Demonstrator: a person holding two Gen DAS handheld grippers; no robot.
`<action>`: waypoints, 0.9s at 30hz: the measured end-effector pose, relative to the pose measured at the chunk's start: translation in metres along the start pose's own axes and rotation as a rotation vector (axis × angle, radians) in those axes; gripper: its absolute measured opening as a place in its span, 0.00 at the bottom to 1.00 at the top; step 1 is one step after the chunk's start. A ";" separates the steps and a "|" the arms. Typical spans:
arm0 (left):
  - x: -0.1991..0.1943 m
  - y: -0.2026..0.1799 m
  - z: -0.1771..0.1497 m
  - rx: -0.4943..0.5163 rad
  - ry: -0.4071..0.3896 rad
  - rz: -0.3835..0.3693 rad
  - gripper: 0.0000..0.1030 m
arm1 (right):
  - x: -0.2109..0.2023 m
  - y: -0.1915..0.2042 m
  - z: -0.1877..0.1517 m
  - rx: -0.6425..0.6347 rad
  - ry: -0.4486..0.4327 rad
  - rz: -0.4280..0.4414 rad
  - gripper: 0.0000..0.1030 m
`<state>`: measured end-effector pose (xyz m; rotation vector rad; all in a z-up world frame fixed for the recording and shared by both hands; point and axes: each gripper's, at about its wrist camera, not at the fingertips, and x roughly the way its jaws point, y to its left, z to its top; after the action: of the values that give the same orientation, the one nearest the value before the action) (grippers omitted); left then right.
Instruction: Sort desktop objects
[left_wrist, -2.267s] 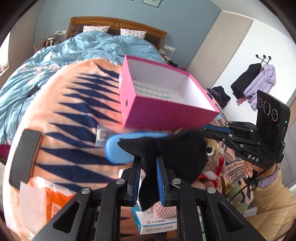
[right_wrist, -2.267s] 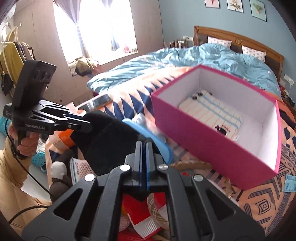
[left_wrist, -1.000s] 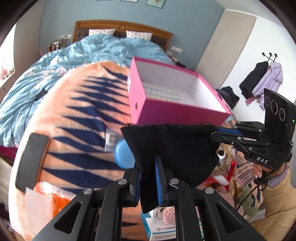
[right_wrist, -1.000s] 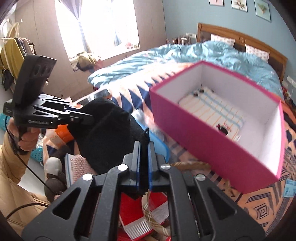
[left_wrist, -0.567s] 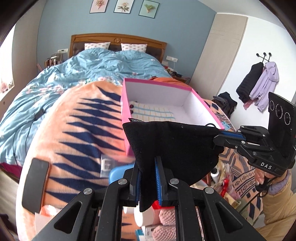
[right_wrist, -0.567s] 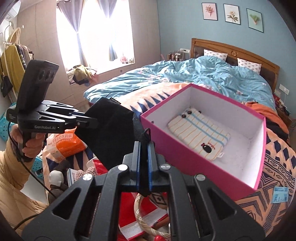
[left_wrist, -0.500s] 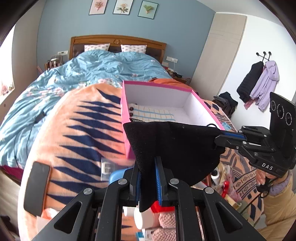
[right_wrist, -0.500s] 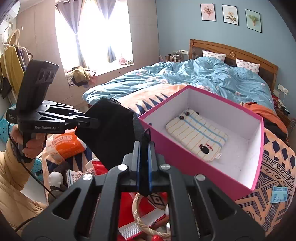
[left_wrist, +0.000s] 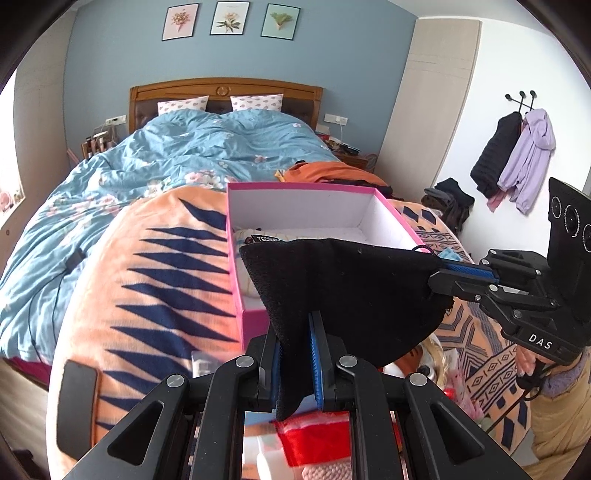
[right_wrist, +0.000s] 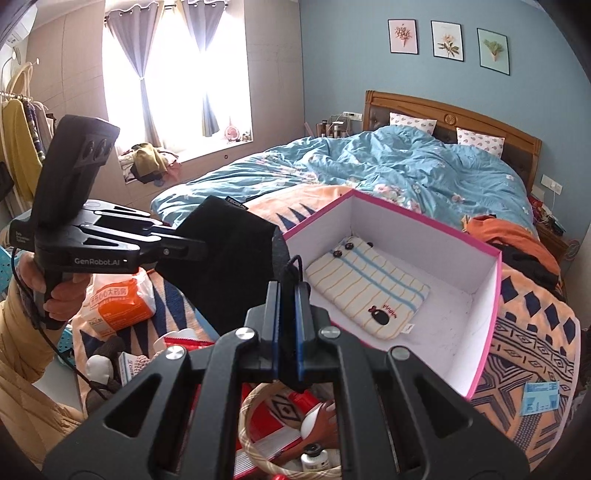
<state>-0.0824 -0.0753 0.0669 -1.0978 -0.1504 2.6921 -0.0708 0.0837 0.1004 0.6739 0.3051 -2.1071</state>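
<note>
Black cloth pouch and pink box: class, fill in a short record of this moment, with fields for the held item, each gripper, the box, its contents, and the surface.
held item: black cloth pouch, stretched between both grippers, above the near edge of the box
left gripper: shut on the pouch
right gripper: shut on the pouch
box: pink box, open top, white inside
contents: striped cloth pouch lying flat
surface: orange patterned blanket on the bed
</note>
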 end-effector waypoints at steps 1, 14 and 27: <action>0.001 -0.001 0.003 0.001 -0.001 0.000 0.12 | 0.000 -0.001 0.001 0.001 -0.001 0.000 0.08; 0.022 -0.009 0.023 0.023 0.012 0.019 0.12 | 0.003 -0.020 0.009 0.009 -0.010 -0.038 0.08; 0.036 -0.013 0.038 0.021 0.018 0.019 0.12 | 0.005 -0.035 0.021 0.009 -0.020 -0.067 0.08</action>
<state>-0.1316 -0.0542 0.0715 -1.1222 -0.1090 2.6938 -0.1084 0.0917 0.1136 0.6558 0.3119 -2.1789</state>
